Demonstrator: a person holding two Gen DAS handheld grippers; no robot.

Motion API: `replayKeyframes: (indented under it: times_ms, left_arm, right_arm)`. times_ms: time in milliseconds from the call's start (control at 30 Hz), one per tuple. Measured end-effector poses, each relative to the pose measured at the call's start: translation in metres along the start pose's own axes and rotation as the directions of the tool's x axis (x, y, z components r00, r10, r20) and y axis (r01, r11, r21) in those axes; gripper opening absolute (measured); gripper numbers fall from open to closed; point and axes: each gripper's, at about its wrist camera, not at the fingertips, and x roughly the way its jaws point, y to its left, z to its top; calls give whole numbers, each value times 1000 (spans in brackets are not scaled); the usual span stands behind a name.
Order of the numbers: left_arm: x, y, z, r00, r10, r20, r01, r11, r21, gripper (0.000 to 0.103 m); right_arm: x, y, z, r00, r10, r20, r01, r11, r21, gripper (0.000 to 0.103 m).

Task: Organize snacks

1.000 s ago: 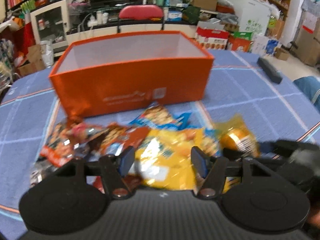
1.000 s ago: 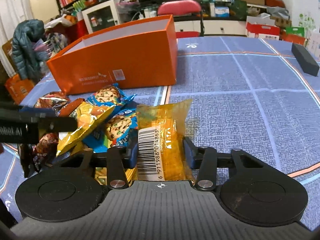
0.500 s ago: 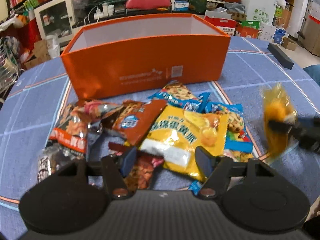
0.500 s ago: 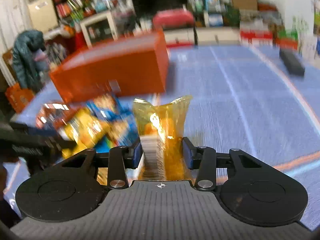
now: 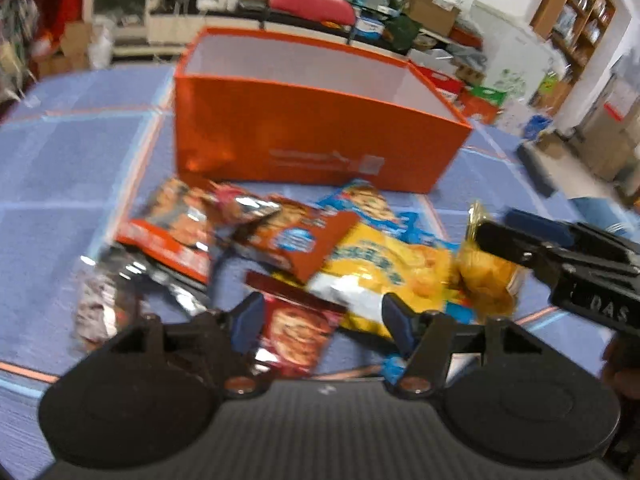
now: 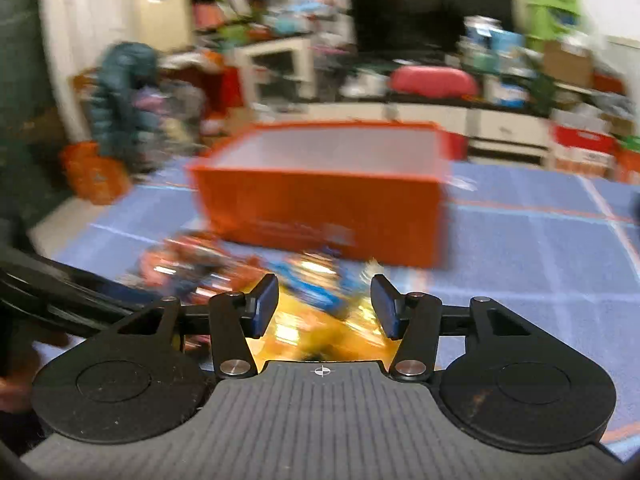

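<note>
An open orange box (image 5: 312,136) stands on the blue tablecloth; it also shows in the right wrist view (image 6: 320,200). Several snack packets lie in a pile before it, among them a yellow bag (image 5: 384,264), a brown one (image 5: 296,240) and a red one (image 5: 296,328). My left gripper (image 5: 324,320) is open and low over the red and yellow packets. My right gripper (image 6: 324,304) has its jaws apart above a clear yellow snack packet (image 5: 486,270), which hangs below its fingers in the left wrist view. In the blurred right wrist view that packet (image 6: 320,340) lies under the fingers.
A black bar (image 5: 536,168) lies on the table at the right. A red chair back (image 5: 312,4) stands behind the box. Shelves, cartons and cabinets crowd the room beyond the table.
My right gripper's jaws have spread from their tight grip on the yellow packet, and it has swung left toward the box. My left gripper has shifted right over the pile.
</note>
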Motion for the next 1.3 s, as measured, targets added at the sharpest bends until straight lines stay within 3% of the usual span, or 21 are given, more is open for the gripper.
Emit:
replayKeyframes:
  times_ms: [67, 300, 433, 667, 867, 933, 1000, 1300]
  left_arm:
    - [2, 2, 0, 1000, -10, -7, 10, 999, -34, 64]
    - [-19, 21, 9, 985, 158, 66, -158, 987, 1, 65]
    - [-22, 32, 12, 983, 167, 75, -165, 986, -34, 65]
    - [-25, 29, -3, 992, 118, 48, -118, 993, -8, 65]
    - [-24, 16, -12, 999, 38, -3, -38, 999, -6, 66]
    - [-19, 5, -10, 1000, 16, -4, -16, 1000, 6, 72]
    - [-12, -6, -7, 1000, 26, -14, -26, 1000, 17, 73]
    - [28, -21, 6, 994, 84, -70, -80, 996, 48, 75]
  right_arm:
    - [10, 15, 6, 997, 72, -23, -73, 996, -45, 48]
    - [71, 4, 9, 980, 98, -171, -108, 993, -47, 48]
    - [98, 11, 0, 960, 143, -239, -159, 986, -48, 50]
    - [67, 50, -28, 952, 169, -257, -187, 981, -47, 52]
    - [33, 65, -44, 970, 130, -207, -136, 991, -12, 54]
    - [27, 64, -43, 974, 107, -201, -113, 993, -18, 57]
    - [28, 63, -39, 977, 83, -197, -92, 995, -38, 57]
    - [45, 53, -46, 968, 133, -210, -137, 991, -3, 58]
